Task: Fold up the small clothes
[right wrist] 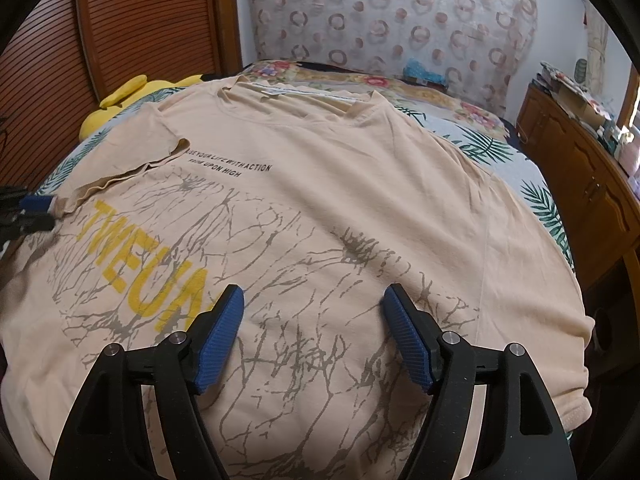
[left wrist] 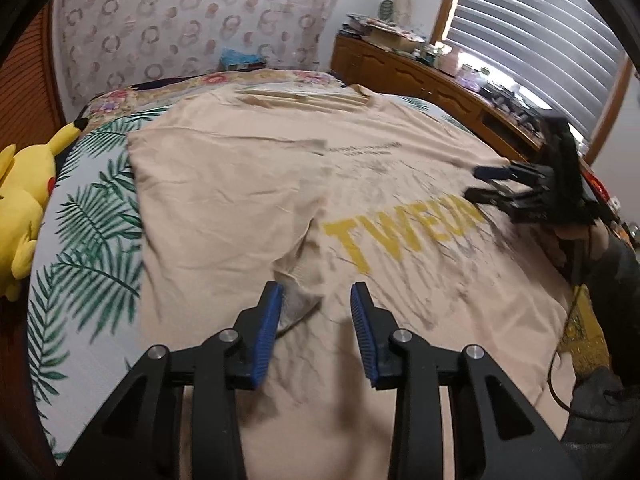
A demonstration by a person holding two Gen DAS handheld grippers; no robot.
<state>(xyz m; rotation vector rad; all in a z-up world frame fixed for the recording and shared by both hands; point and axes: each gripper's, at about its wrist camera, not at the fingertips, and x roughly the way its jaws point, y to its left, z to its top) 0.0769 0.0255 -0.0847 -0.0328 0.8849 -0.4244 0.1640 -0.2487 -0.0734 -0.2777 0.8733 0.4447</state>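
A beige T-shirt point(left wrist: 240, 184) point(right wrist: 360, 184) with yellow letters and a grey crack print lies flat on the bed. One sleeve point(right wrist: 132, 160) is folded in over the chest. Its corner point(left wrist: 298, 308) rests against the left pad of my left gripper point(left wrist: 318, 308) point(right wrist: 44, 212). That gripper's jaws stand apart over the cloth, and the other pad does not touch the corner. My right gripper point(right wrist: 312, 312) point(left wrist: 478, 182) hovers open over the printed lower front, with nothing between its fingers. A hand in a dark sleeve holds it.
The bed cover point(left wrist: 92, 232) has a green leaf print. A yellow plush toy point(left wrist: 24, 208) point(right wrist: 124, 92) lies at the bed's edge beside a slatted wooden door point(right wrist: 100, 40). A cluttered wooden dresser point(left wrist: 420, 76) point(right wrist: 580, 168) runs along the other side, under window blinds point(left wrist: 540, 40).
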